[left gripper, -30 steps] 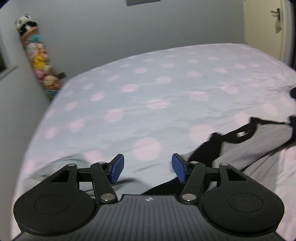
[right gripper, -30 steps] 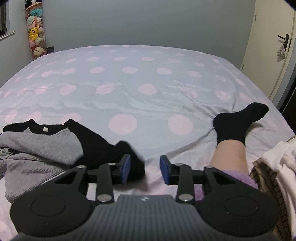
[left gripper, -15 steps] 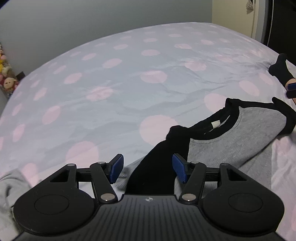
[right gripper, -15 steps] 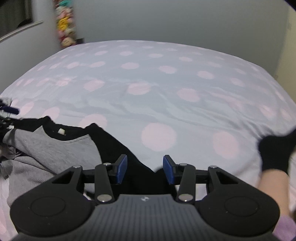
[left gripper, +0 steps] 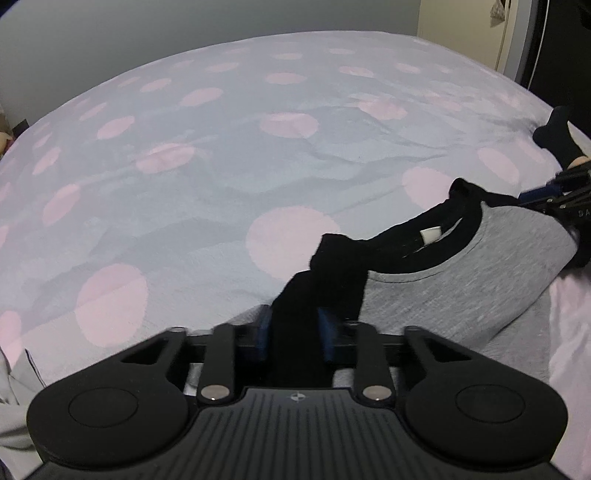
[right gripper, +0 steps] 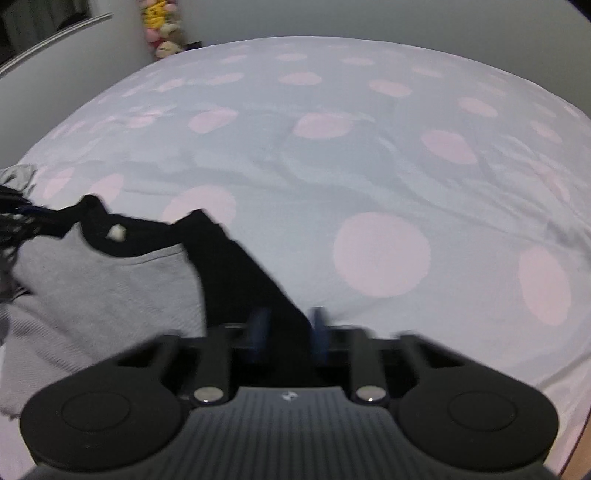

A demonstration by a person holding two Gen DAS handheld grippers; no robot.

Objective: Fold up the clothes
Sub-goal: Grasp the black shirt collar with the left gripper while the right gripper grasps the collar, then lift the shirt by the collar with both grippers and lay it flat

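A grey shirt (left gripper: 480, 280) with black sleeves and a black collar lies crumpled on the dotted bedsheet (left gripper: 221, 155). My left gripper (left gripper: 295, 334) is shut on one black sleeve (left gripper: 317, 295) at the shoulder. In the right wrist view the same shirt (right gripper: 110, 288) spreads to the left, and my right gripper (right gripper: 286, 328) is shut on the other black sleeve (right gripper: 243, 273). A white label (left gripper: 430, 234) shows inside the collar. The right gripper (left gripper: 546, 195) also appears at the right edge of the left wrist view.
The bed is covered by a pale blue sheet with pink dots (right gripper: 380, 254). A person's foot in a black sock (left gripper: 557, 136) rests at the right. Plush toys (right gripper: 162, 33) hang in the far corner. More grey cloth (left gripper: 11, 398) lies at the lower left.
Both grippers have closed from open onto the shirt's black sleeves, one at each shoulder. Both views have dropped closer to the shirt.
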